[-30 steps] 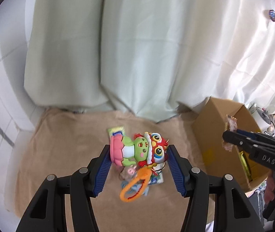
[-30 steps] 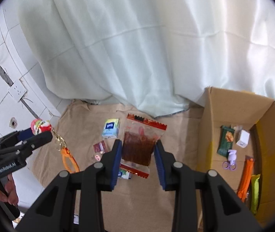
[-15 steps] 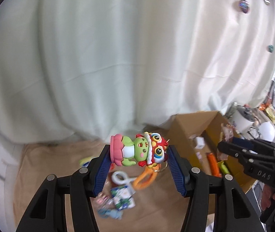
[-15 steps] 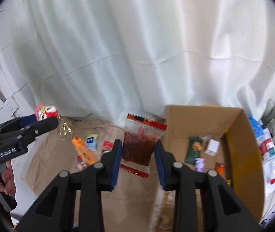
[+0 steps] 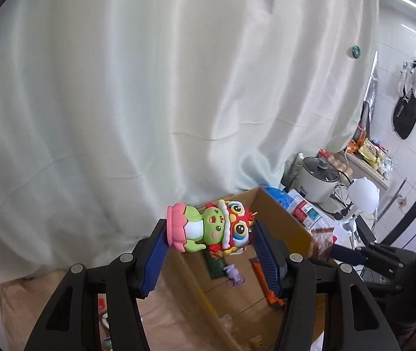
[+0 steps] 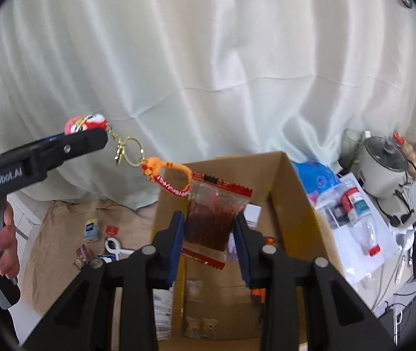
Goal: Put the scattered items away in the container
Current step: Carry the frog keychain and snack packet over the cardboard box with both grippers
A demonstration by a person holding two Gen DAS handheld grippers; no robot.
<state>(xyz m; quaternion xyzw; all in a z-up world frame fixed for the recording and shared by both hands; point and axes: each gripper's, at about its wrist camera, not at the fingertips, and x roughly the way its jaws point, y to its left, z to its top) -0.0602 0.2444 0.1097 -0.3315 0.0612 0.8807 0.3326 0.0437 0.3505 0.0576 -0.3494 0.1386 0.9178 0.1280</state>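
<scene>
Keychain figure (image 5: 210, 228): green-and-pink toy with a red lion-dance head, clamped sideways between the blue pads of the left gripper (image 5: 209, 259). Its gold ring and orange strap (image 6: 168, 172) trail out toward the cardboard box (image 6: 292, 193), the strap hanging over the box's near-left wall.

Snack packet (image 6: 212, 219): clear sachet with red sealed ends and dark brown contents, pinched upright in the right gripper (image 6: 209, 244), held above the box's open mouth.

Change over the last second: both grippers have swung from above the tan cloth (image 6: 55, 228) to the box. One second ago the figure hung over the cloth with the box off to the right; now the left wrist view looks straight down into the box behind the figure. The packet, earlier over the cloth beside the box's left wall, now sits over the interior.

Meaning for the task: judged as the carry phase ending, with release into the box the step in hand for both items.

Box contents visible: green packet (image 5: 216, 266), purple trinket (image 5: 234, 276), orange bar (image 5: 263, 280), white block (image 6: 251, 213), small sachets near the front.

Remaining on the cloth: blue tissue pack (image 6: 91, 228), red tag (image 6: 111, 229), white clip (image 6: 114, 245), a few small items too blurred to name. The tidy is judged well advanced but unfinished.

Surroundings: pale curtain (image 5: 149, 87) behind; rice cooker (image 6: 382, 165) and bagged bottle (image 6: 360, 222) beyond the box's right wall.
</scene>
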